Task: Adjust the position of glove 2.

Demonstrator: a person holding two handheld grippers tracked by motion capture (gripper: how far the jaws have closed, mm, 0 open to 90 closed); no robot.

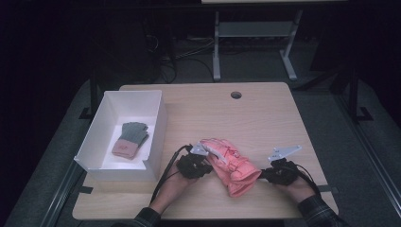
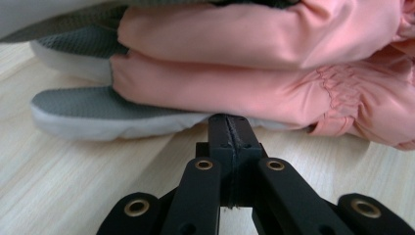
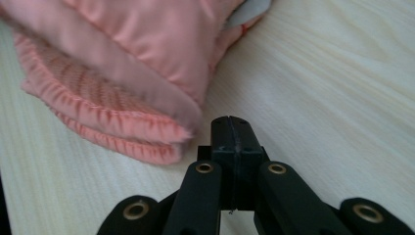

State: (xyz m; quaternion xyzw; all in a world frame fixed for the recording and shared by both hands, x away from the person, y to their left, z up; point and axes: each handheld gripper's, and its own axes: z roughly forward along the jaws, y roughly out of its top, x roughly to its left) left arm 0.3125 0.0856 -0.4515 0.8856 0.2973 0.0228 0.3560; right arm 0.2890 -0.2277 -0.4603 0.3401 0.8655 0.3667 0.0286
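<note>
A pair of pink padded gloves (image 1: 231, 165) lies stacked on the wooden table (image 1: 265, 118), front of centre. In the left gripper view their grey-and-white palm sides (image 2: 98, 105) and pink backs (image 2: 235, 88) fill the top. My left gripper (image 2: 230, 122) is shut, its tip touching the lower glove's white edge, with nothing seen between the jaws. It sits at the gloves' left end (image 1: 208, 166). My right gripper (image 3: 230, 122) is shut and empty, just beside the ribbed pink cuffs (image 3: 112, 127). In the high view it (image 1: 262, 175) rests at the gloves' near right end.
A white open box (image 1: 156, 137) stands at the table's left and holds a grey knit glove with a pink cuff (image 1: 130, 139). A cable hole (image 1: 236, 95) sits near the far edge. Bare wood lies behind and right of the gloves.
</note>
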